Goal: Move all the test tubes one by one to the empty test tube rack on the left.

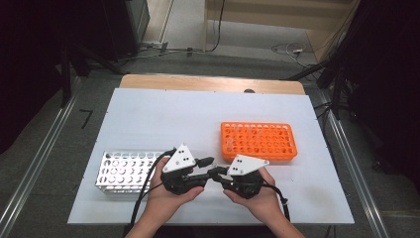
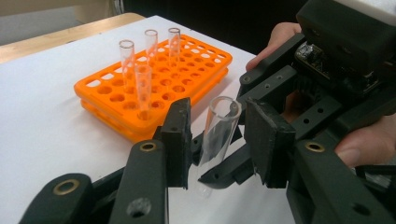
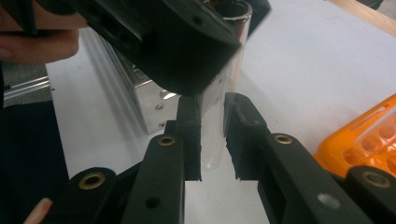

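Meeting nose to nose at about 6 o'clock on the white table (image 1: 148, 114), the left gripper (image 1: 207, 162) and the right gripper (image 1: 216, 173) share one clear glass test tube (image 2: 217, 135), which is too small to make out in the high view. In the right gripper view the right gripper (image 3: 212, 135) has its two black jaws pressed against the lower part of the test tube (image 3: 214, 130), one jaw on each side, so that the tube stands roughly upright with its rounded end just below the jaw tips. In the left gripper view the left gripper (image 2: 219, 140) has its jaws spread, one to each side of the tube's upper part with a visible gap at the right-hand jaw; the tube tilts slightly toward 1 o'clock, open mouth uppermost. A hand (image 1: 171, 196) carries the left gripper and another hand (image 1: 257, 196) carries the right. The orange rack (image 1: 258, 140) lies at about 2 o'clock from the grippers, near but apart from them; in the left gripper view the orange rack (image 2: 112, 100) holds four upright tubes (image 2: 143, 88). The metal rack (image 1: 124, 171) lies at 9 o'clock, just beside the left hand.
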Tool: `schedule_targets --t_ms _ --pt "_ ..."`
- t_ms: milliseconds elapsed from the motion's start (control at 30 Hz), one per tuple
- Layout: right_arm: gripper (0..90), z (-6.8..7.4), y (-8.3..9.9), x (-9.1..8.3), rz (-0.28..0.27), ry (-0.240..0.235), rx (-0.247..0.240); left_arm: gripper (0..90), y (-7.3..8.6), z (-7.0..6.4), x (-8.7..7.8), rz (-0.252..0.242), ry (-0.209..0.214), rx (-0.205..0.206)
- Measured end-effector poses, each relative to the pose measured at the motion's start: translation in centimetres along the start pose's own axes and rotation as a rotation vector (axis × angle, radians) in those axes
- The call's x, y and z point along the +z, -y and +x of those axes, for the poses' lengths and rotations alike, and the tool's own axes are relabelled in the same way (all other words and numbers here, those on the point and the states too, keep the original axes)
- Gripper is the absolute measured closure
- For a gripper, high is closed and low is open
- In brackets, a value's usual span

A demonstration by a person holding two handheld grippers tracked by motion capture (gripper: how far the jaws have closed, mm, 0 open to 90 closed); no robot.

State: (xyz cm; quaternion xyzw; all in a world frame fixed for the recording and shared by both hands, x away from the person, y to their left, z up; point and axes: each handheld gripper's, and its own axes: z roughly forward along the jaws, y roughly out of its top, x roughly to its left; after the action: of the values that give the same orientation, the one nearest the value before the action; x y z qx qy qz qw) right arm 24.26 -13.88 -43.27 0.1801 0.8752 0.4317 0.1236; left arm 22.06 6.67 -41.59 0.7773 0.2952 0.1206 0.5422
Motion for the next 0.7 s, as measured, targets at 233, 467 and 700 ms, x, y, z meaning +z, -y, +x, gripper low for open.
schedule_targets --t_ms 233,467,700 --pt "73.6 0.3 -0.2 0.1 -0.002 -0.016 -0.007 73.7 0.1 -0.1 0.2 0.019 -0.014 0.007" --pt "72.9 0.1 0.0 0.1 -0.016 -0.028 0.016 75.4 0.1 -0.1 0.2 0.009 -0.029 0.01" --pt "53.9 -0.9 0.2 -0.7 -0.079 -0.041 0.007 75.6 -0.8 0.9 -0.5 -0.015 -0.047 -0.001"
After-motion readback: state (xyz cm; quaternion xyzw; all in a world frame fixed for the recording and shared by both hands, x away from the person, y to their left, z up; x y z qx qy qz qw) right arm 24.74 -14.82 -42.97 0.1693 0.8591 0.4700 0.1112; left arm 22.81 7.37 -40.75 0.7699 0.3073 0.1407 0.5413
